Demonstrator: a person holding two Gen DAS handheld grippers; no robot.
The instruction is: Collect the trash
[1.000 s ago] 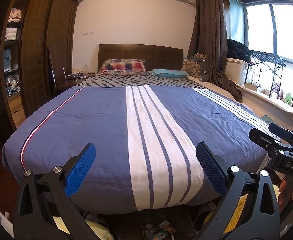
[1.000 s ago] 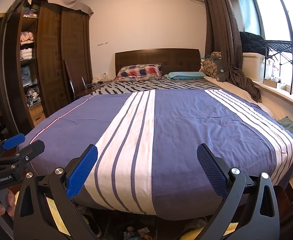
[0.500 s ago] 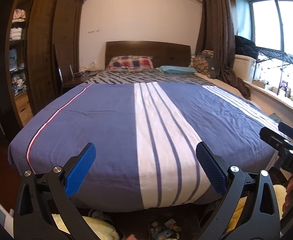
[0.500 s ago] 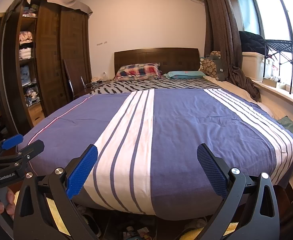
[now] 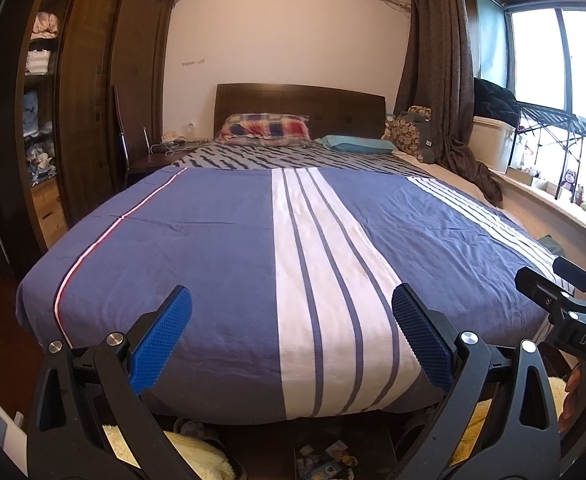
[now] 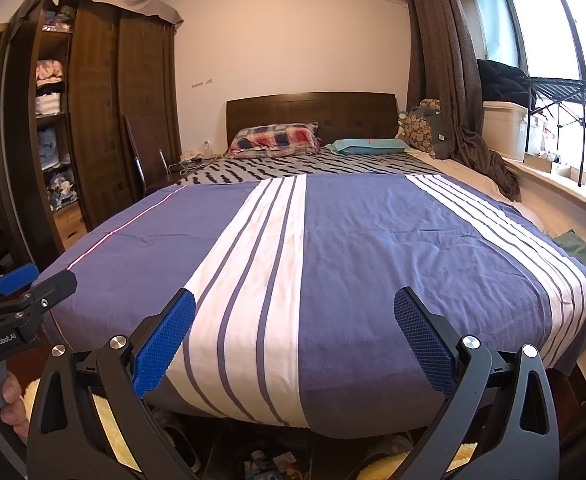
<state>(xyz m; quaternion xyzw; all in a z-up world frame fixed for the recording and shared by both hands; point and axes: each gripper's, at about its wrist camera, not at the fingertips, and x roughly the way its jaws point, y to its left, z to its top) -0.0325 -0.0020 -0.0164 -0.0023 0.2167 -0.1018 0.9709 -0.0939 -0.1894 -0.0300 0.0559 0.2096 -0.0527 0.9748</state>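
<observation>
Small scraps of trash lie on the dark floor at the foot of the bed, and they also show in the right wrist view. My left gripper is open and empty, held above the foot of the bed. My right gripper is open and empty at about the same height. Each gripper shows at the edge of the other's view: the right one and the left one.
A bed with a blue and white striped cover fills the middle. A dark wardrobe stands on the left, a window ledge on the right. Slippers and yellow fluffy rugs lie under the bed's foot.
The left view has turned slightly, so the bed now sits more centred and the right gripper lower at its edge. Both grippers stay open and empty.
</observation>
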